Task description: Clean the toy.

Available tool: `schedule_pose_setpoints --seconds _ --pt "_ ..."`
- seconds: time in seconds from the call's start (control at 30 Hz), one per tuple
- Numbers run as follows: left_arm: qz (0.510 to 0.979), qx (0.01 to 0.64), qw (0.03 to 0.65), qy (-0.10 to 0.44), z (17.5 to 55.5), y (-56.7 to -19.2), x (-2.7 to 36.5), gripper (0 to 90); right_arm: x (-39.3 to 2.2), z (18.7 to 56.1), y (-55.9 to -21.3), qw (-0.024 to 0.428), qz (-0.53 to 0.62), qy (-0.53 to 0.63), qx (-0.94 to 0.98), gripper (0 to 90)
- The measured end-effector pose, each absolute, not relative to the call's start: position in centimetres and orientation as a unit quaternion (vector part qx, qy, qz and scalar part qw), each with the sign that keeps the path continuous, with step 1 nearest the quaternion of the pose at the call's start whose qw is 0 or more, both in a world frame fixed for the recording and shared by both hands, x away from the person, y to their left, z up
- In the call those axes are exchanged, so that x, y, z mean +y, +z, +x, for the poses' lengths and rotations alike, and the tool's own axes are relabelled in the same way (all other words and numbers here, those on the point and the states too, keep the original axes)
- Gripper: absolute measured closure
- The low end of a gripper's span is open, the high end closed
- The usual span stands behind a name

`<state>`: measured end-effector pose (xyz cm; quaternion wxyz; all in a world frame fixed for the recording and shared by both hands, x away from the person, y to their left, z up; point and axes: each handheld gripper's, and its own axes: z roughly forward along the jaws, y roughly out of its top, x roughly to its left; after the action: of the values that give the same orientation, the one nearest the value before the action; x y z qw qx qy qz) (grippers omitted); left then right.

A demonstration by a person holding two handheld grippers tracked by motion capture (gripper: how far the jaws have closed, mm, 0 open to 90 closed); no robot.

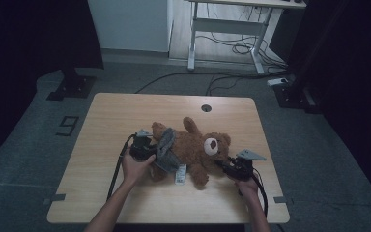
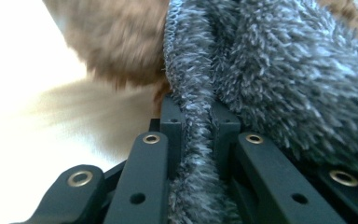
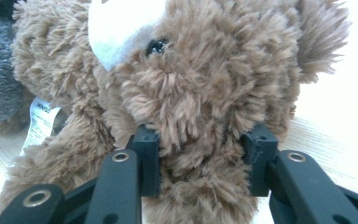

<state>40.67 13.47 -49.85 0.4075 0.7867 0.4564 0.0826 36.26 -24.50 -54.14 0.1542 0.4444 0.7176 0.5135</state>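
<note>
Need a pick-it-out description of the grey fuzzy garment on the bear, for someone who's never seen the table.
On the light wooden table lies a brown teddy bear, head toward the right gripper. Wrapped around its lower body, at the end away from the head, is the grey fuzzy garment, its edge pinched by the left gripper. It is the one grey, shaggy piece against brown fur, beside a white tag.

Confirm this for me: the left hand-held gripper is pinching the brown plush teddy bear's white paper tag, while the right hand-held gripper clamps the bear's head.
Not quite. The left hand-held gripper is shut on a fold of the grey fuzzy knit garment worn by the brown plush teddy bear, not its white paper tag; the left gripper view shows this. The right hand-held gripper does clamp the bear's head.
</note>
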Motion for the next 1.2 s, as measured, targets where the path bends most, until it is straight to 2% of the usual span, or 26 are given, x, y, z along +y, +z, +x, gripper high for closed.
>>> schedule_pose_setpoints --seconds 0.17,0.33,0.47,0.6,0.8,0.93,1.0,1.07,1.13,1.2 --pt "0.796 0.456 0.385 0.103 40.4 -49.5 13.7 78.8 -24.5 36.2 -54.1 0.155 0.445 0.512 0.718 58.2" --pt "0.79 0.428 0.426 0.105 39.2 -46.0 12.9 79.0 -24.5 36.3 -54.1 0.155 0.445 0.513 0.717 58.3" --pt "0.8 0.376 0.454 0.116 38.3 -41.9 8.6 78.9 -24.5 36.2 -54.1 0.157 0.445 0.513 0.717 58.2" --pt "0.815 0.333 0.462 0.105 38.4 -40.2 3.3 78.9 -24.5 36.1 -54.1 0.157 0.444 0.511 0.719 58.3" --pt "0.84 0.28 0.458 0.081 39.1 -40.5 -4.5 78.9 -24.6 36.2 -54.1 0.156 0.443 0.514 0.718 58.3" --pt "0.85 0.282 0.441 0.059 40.3 -42.3 -7.7 78.8 -24.6 36.1 -54.2 0.157 0.442 0.514 0.718 58.2" --pt "0.863 0.29 0.406 0.078 41.3 -44.1 -8.8 78.7 -24.5 36.1 -54.2 0.155 0.444 0.513 0.718 58.3" --pt "0.862 0.296 0.403 0.076 41.7 -44.6 -8.7 78.6 -24.5 36.1 -54.2 0.155 0.444 0.512 0.719 58.3" --pt "0.851 0.317 0.416 0.052 42.3 -44.8 -7.9 78.6 -24.6 36.1 -54.3 0.153 0.446 0.514 0.717 58.3" --pt "0.847 0.324 0.416 0.066 42.4 -44.6 -7.2 78.6 -24.5 36.1 -54.3 0.154 0.446 0.514 0.717 58.3"
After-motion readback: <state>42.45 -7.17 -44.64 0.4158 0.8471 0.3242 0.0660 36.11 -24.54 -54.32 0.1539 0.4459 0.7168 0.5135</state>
